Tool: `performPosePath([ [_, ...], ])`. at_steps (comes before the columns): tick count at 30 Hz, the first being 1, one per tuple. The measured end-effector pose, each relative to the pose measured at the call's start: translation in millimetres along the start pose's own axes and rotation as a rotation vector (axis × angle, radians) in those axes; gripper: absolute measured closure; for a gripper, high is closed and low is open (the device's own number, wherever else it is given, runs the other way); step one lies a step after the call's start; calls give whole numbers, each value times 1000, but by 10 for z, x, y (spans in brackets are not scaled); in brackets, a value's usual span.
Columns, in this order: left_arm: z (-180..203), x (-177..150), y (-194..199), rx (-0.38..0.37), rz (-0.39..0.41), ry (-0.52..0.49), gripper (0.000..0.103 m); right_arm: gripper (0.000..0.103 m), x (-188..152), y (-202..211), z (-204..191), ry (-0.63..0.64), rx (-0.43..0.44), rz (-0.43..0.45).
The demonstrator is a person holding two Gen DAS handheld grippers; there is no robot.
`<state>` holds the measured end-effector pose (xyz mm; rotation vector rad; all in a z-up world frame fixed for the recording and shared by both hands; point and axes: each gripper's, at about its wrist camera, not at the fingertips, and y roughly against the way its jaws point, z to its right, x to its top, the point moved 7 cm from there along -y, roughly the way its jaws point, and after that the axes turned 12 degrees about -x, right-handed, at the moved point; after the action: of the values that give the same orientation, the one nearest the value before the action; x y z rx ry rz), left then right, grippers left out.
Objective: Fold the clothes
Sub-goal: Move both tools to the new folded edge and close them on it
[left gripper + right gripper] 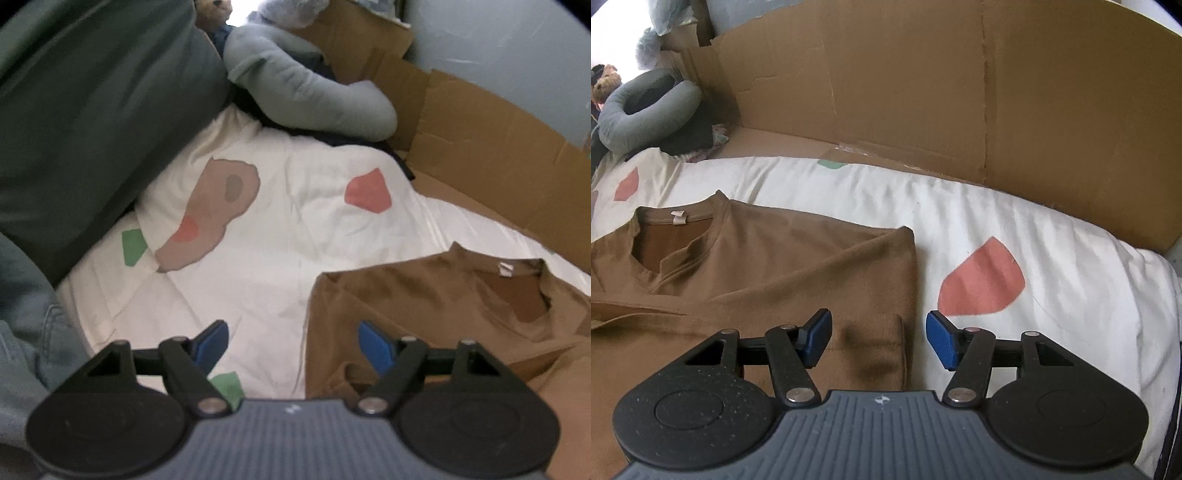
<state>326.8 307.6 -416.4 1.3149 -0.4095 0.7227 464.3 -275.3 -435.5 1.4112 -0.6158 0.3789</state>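
Brown shirt [768,266] on white bedsheet [1052,236], sleeve folded across its body.
Left gripper [293,347] and right gripper [879,338] hover spread, empty; any further fold needs edges squared, creases smoothed.

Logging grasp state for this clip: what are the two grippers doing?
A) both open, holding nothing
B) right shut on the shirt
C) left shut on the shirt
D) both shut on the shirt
A: the left gripper and right gripper show spread jaws with nothing between them above the shirt.
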Motion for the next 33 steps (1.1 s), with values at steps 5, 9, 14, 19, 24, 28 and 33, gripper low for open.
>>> performPosePath([
  [5, 8, -221, 119, 4, -26, -34, 28, 48, -100, 17, 92, -21, -5, -22],
  [9, -21, -410, 73, 19, -82, -63, 38, 52, -162, 32, 94, -29, 4, -32],
  [14, 56, -463, -51, -21, -100, -96, 38, 58, -173, 57, 45, -46, 31, -41],
  [19, 172, -454, -222, -33, -108, -159, 44, 64, -178, 27, 32, -34, 24, -46],
  [24, 227, -429, -321, -57, -114, -184, 65, 73, -178, -6, 31, -35, 25, -51],
  [28, 216, -419, -336, -68, -103, -157, 84, 79, -178, -16, 26, -31, 27, -50],
  [33, 155, -396, -279, -72, -65, -104, 94, 93, -173, -1, 36, -21, 21, -41],
])
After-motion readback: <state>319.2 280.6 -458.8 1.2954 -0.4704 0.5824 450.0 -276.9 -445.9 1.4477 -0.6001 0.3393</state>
